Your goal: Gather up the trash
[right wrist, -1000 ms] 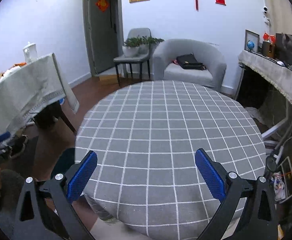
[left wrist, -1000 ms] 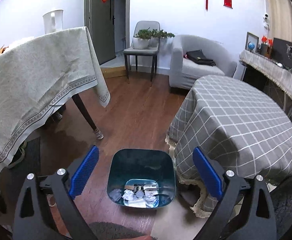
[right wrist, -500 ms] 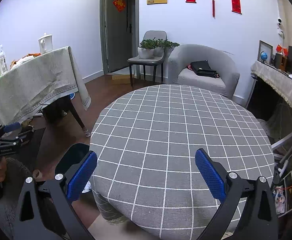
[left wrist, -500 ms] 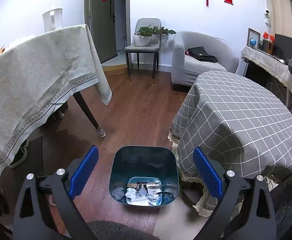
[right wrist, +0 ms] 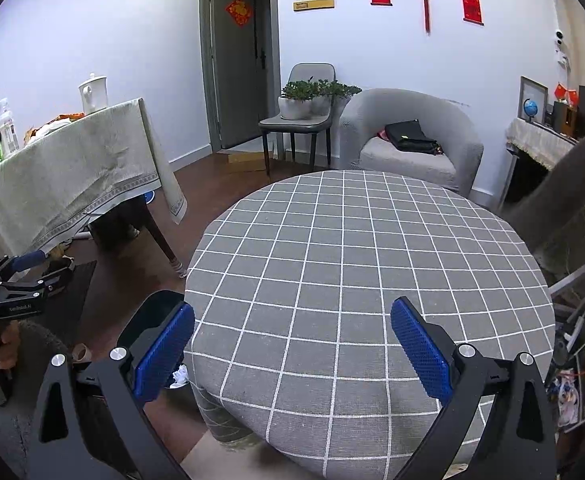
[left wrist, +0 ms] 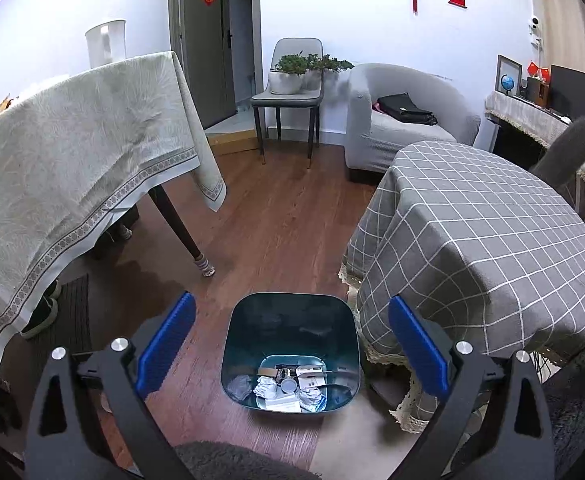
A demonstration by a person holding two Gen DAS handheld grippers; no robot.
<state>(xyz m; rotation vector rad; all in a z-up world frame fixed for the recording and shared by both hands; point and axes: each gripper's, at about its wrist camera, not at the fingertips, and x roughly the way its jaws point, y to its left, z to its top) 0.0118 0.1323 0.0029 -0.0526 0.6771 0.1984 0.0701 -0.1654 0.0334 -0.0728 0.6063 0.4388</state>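
A dark teal trash bin (left wrist: pixel 290 316) stands on the wooden floor beside the round table, with crumpled paper and wrappers (left wrist: pixel 288 388) at its bottom. My left gripper (left wrist: pixel 290 344) hovers above the bin, open, with nothing between its blue pads. My right gripper (right wrist: pixel 290 354) is open and empty over the near edge of the round table with the grey checked cloth (right wrist: pixel 356 248). In the right wrist view the bin (right wrist: pixel 148 320) shows only as a dark rim left of the table, partly hidden by my left finger. The left gripper (right wrist: pixel 20 276) appears there at the far left, held by a hand.
A long table with a beige cloth (left wrist: pixel 72 152) stands to the left, with a white kettle (left wrist: pixel 106 38) on it. A grey armchair (left wrist: pixel 404 120) and a chair bearing a potted plant (left wrist: pixel 292 76) stand at the back. A grey cat's body (right wrist: pixel 564 184) intrudes at the right.
Both grippers have risen and drawn back a little, so the bin and the round table sit lower and smaller in view. The cat has moved in closer on the right.
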